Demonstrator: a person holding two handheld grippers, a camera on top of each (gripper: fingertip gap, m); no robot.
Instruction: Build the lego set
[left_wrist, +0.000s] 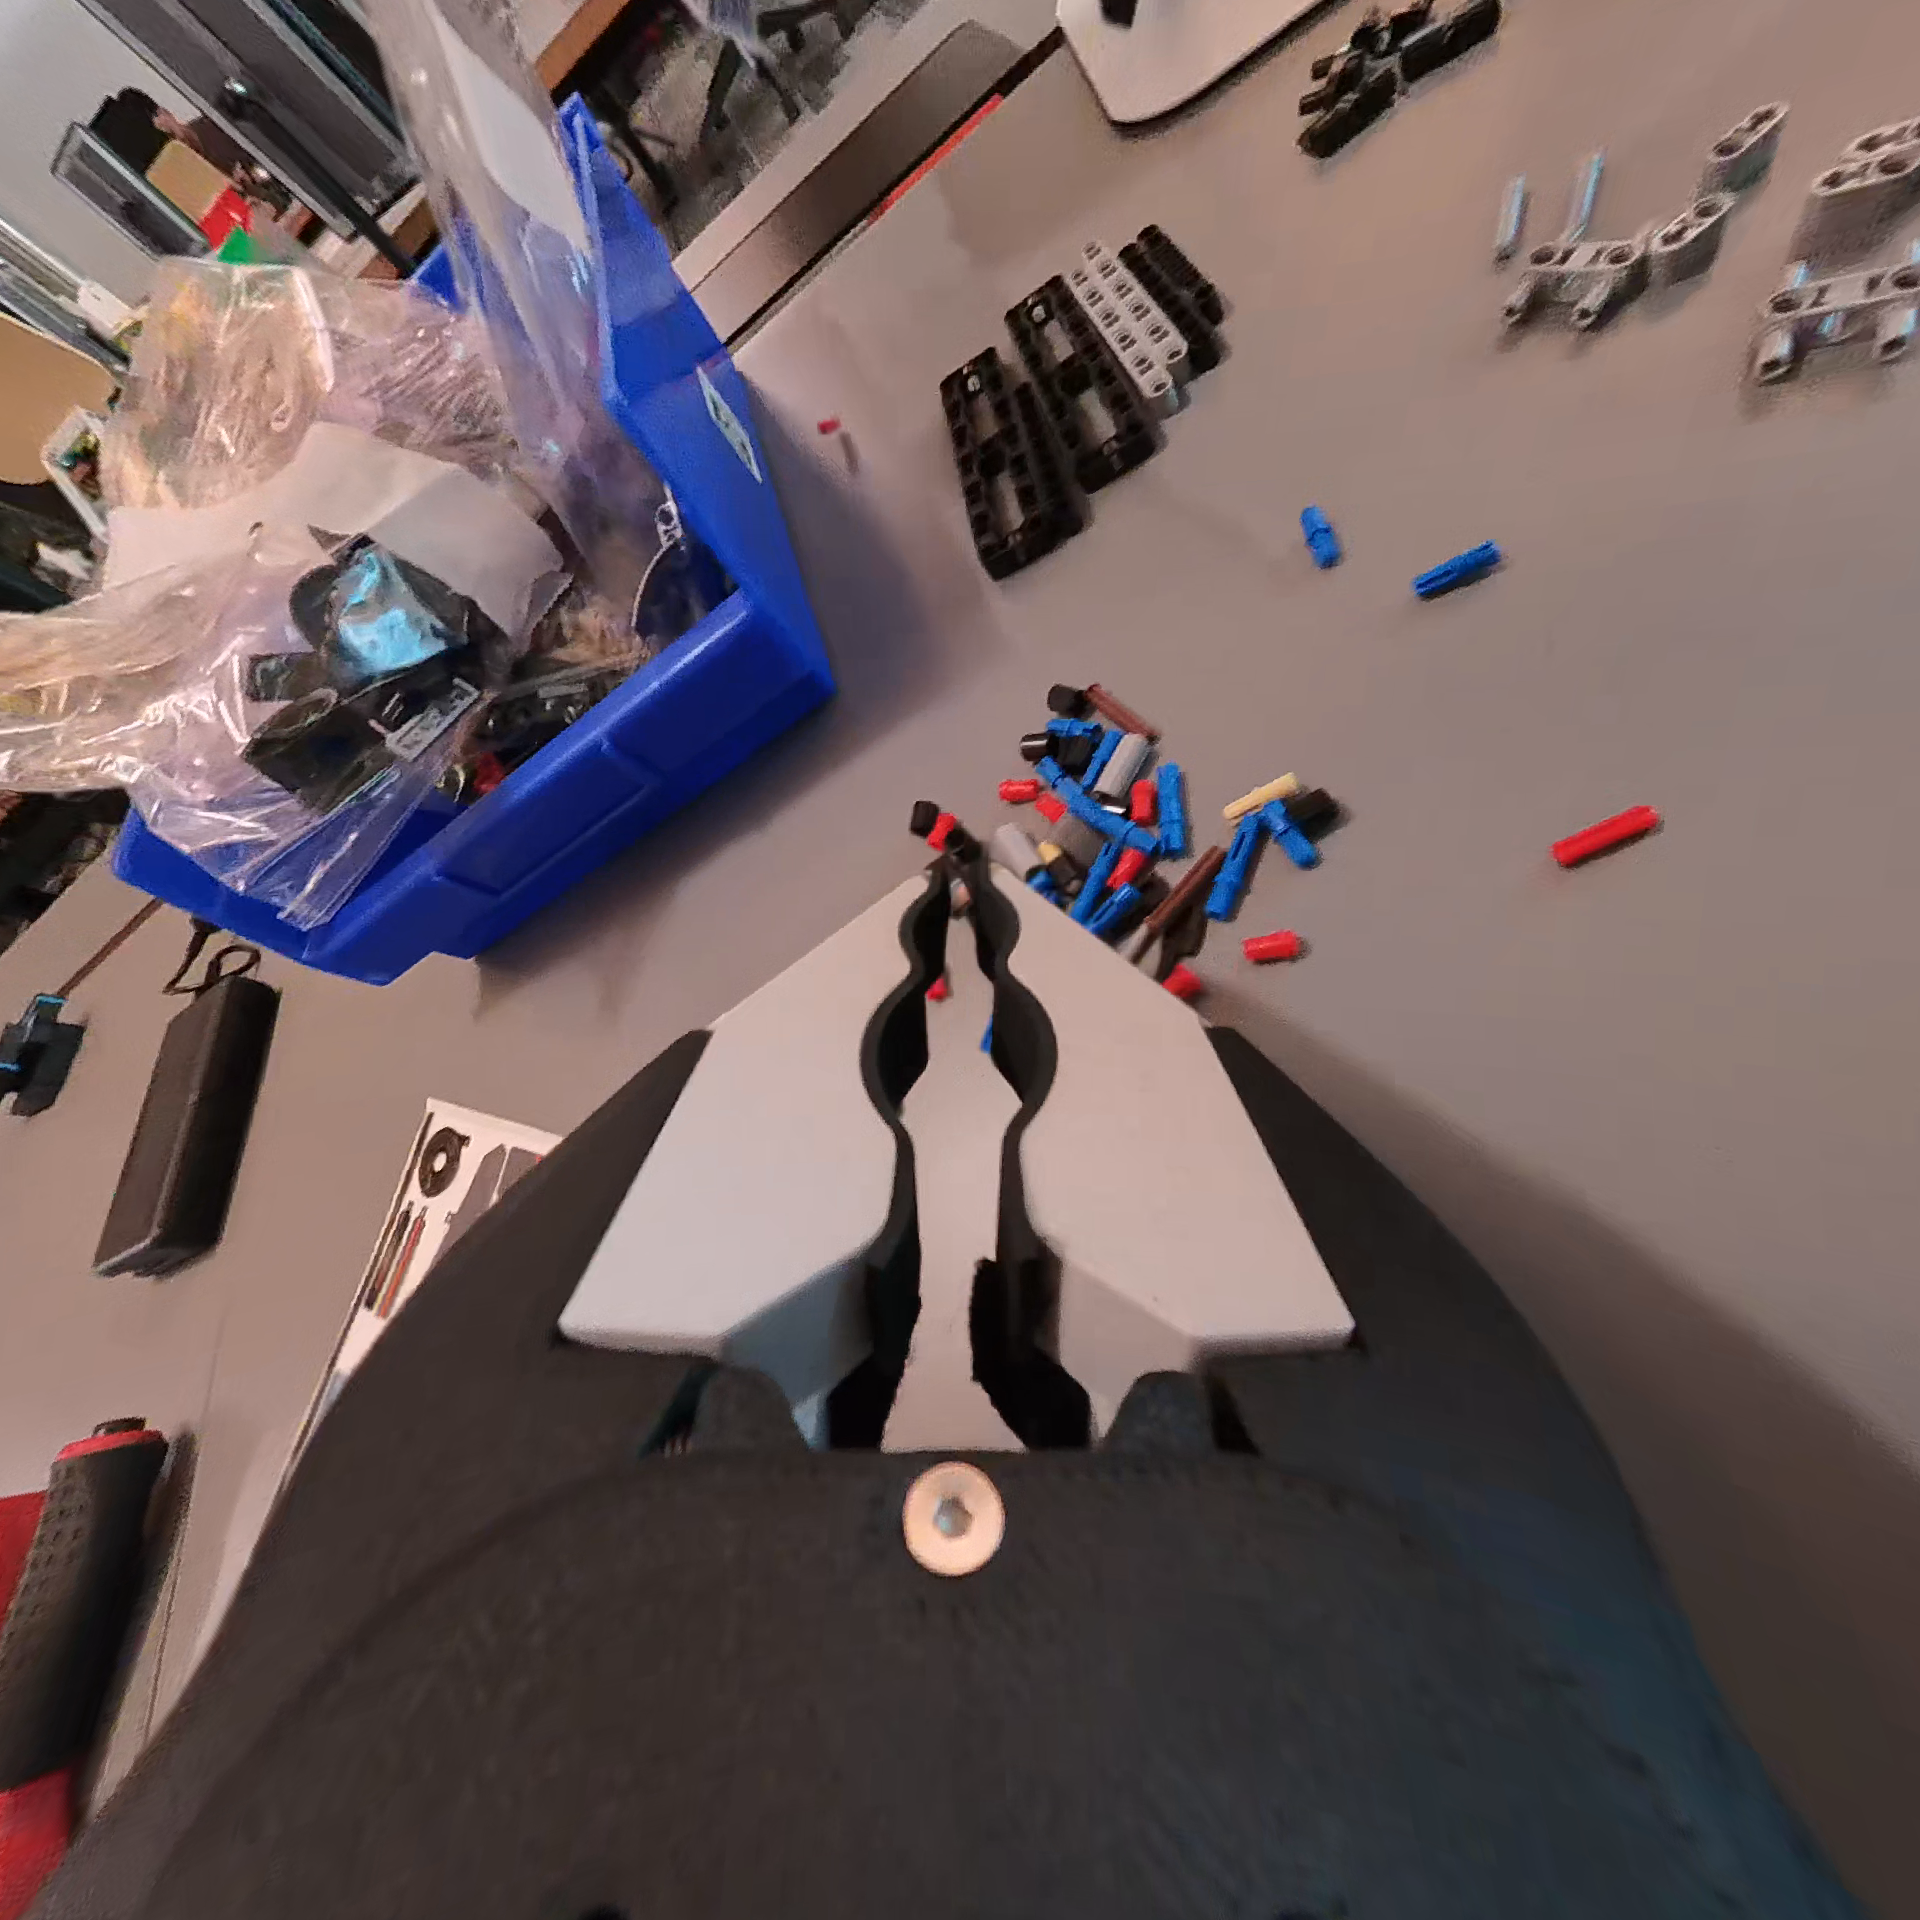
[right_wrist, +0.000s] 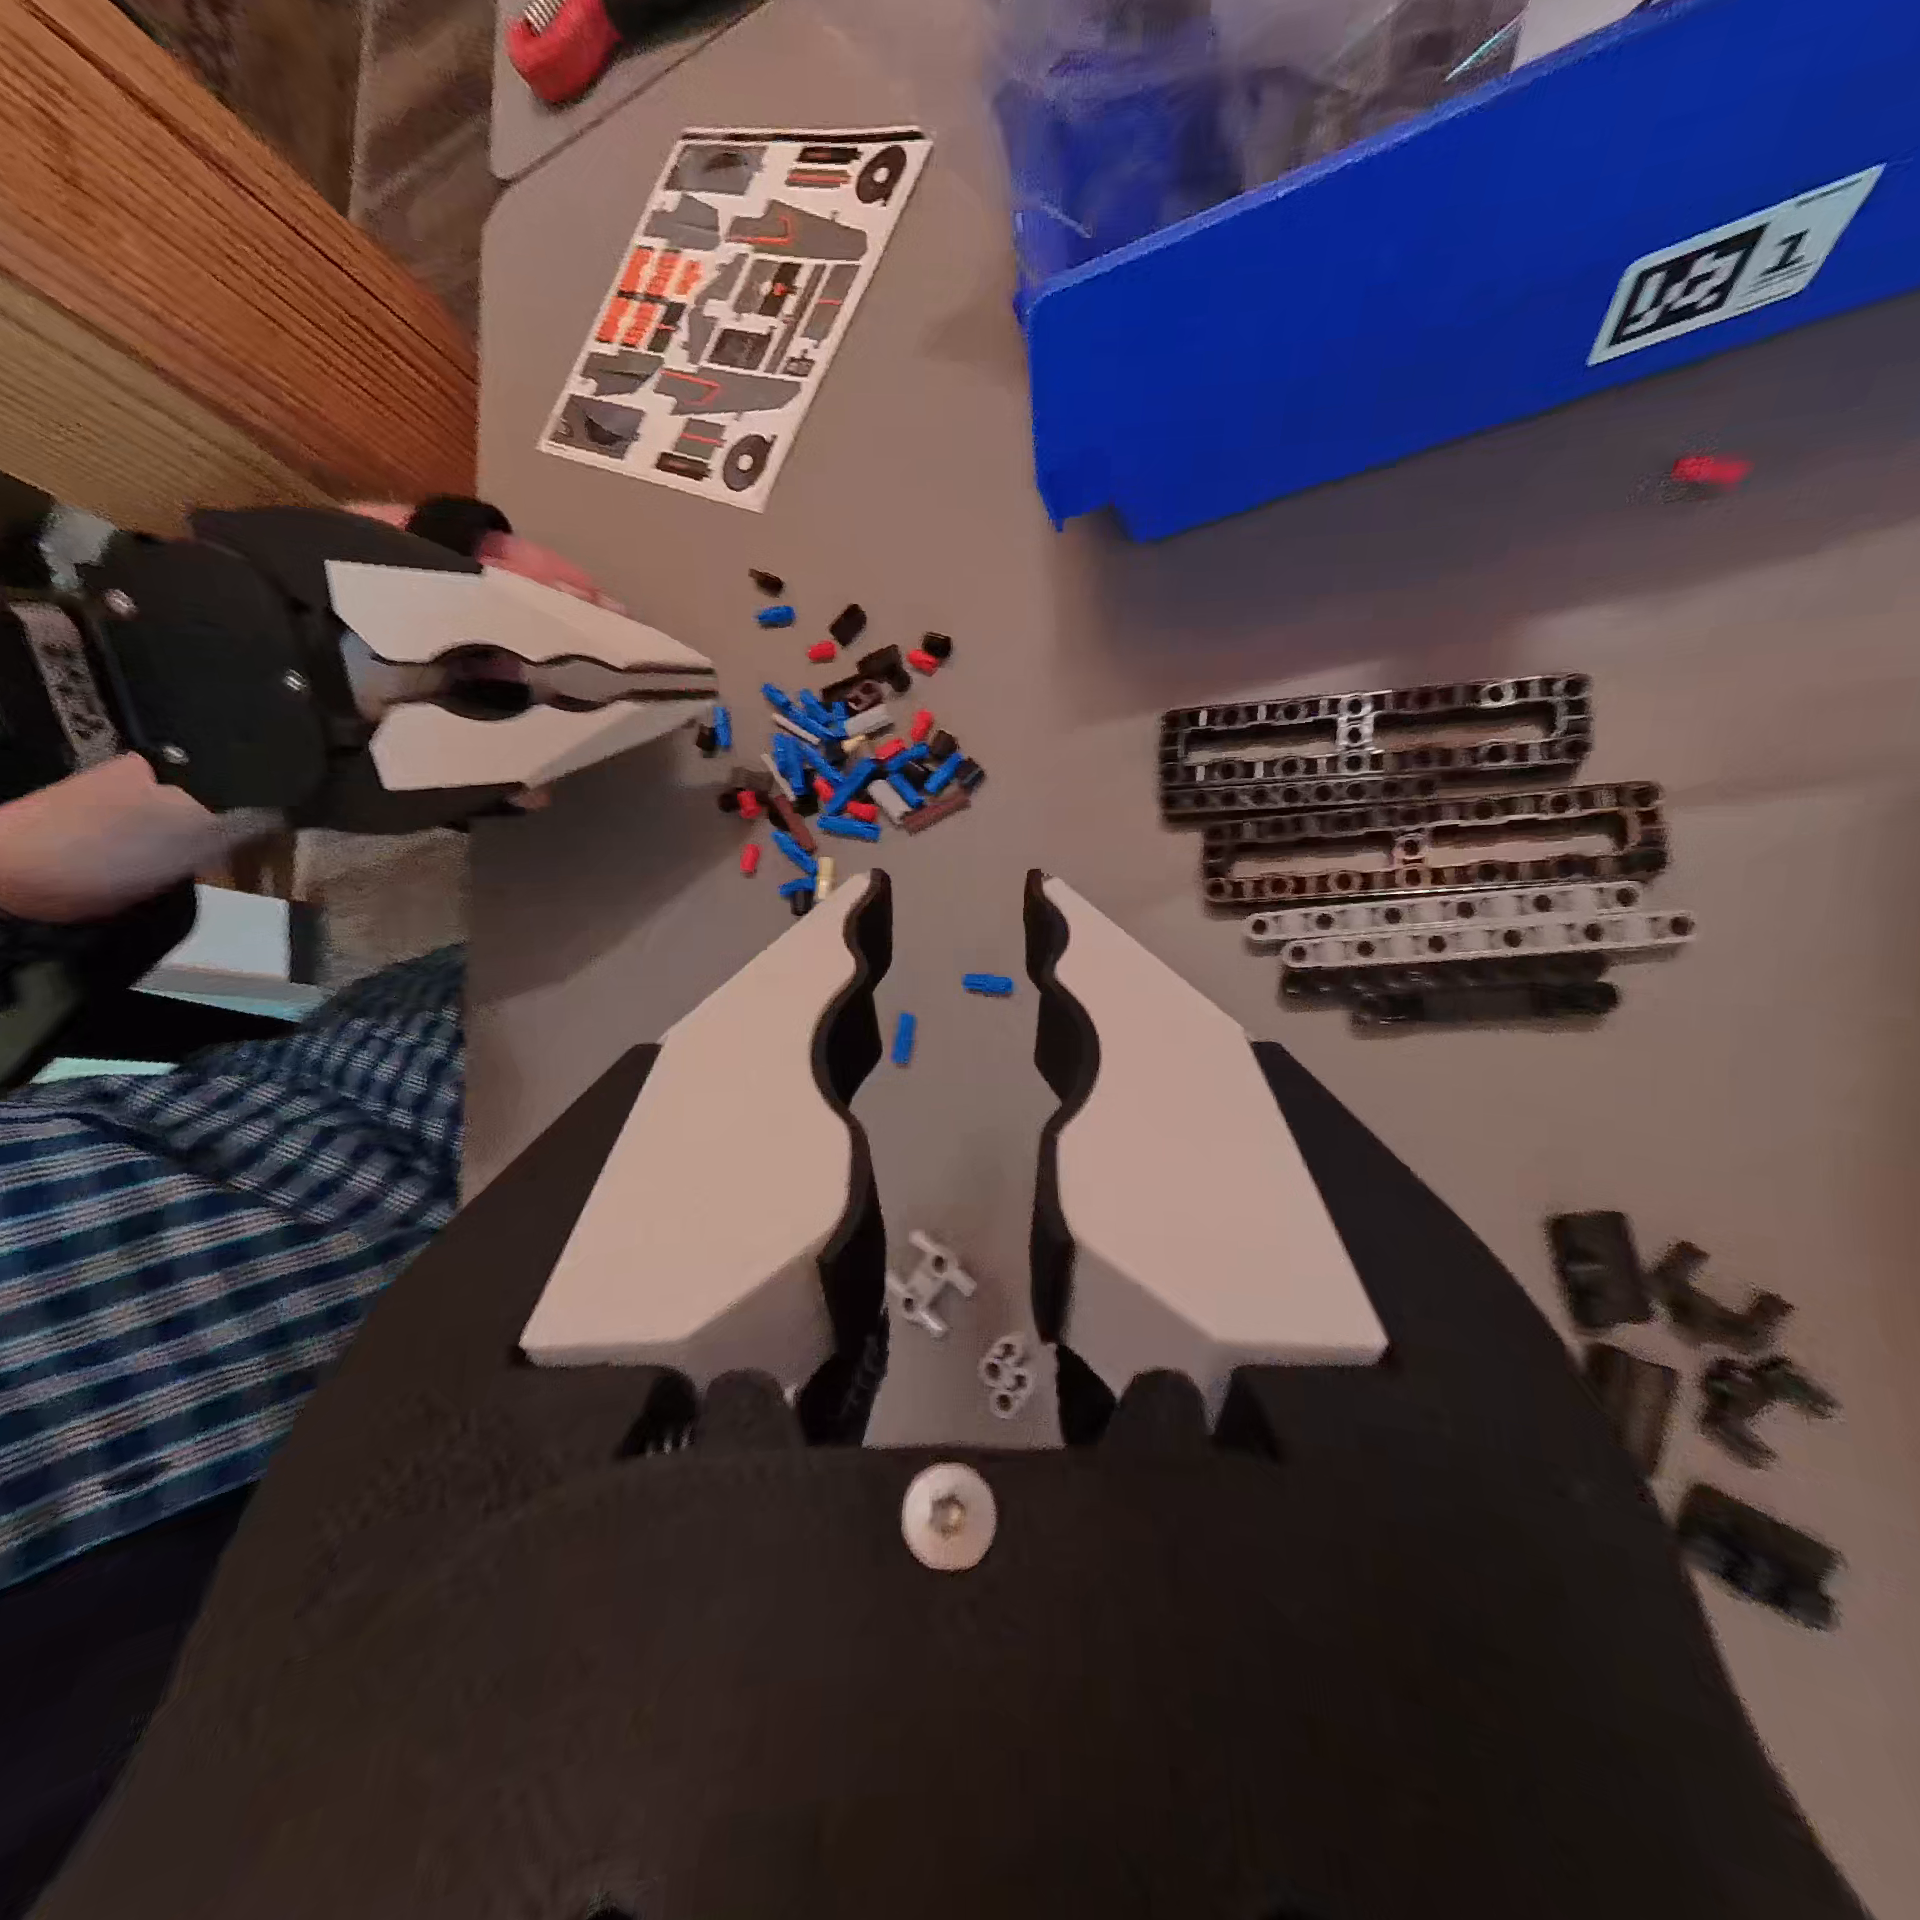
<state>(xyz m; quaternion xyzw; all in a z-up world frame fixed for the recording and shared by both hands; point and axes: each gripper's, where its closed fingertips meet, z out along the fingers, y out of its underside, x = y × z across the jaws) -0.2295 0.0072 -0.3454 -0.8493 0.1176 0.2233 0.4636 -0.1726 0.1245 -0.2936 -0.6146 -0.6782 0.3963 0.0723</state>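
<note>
A pile of small blue, red, black and grey Lego pins (left_wrist: 1122, 821) lies on the grey table (left_wrist: 1558, 1143); it also shows in the right wrist view (right_wrist: 842, 769). My left gripper (left_wrist: 961, 873) is shut, with its tips at the pile's near edge, right by a small black and red pin (left_wrist: 942, 828). I cannot tell whether it pinches a piece. It also shows in the right wrist view (right_wrist: 712, 696). My right gripper (right_wrist: 958, 883) is open and empty above the table. Two blue pins (right_wrist: 987, 983) lie between its fingers. Black frames (right_wrist: 1382, 748) and grey beams (right_wrist: 1455, 925) lie to the right.
A blue bin (left_wrist: 644, 779) with plastic bags of parts stands behind the pile. A sticker sheet (right_wrist: 738, 312) lies beside it. Grey connectors (left_wrist: 1621, 260), a loose red pin (left_wrist: 1605, 834), black pieces (right_wrist: 1714, 1382) and small grey pieces (right_wrist: 930, 1283) are scattered about. A black block (left_wrist: 187, 1122) lies left. Left tips to right tips: about 15 cm.
</note>
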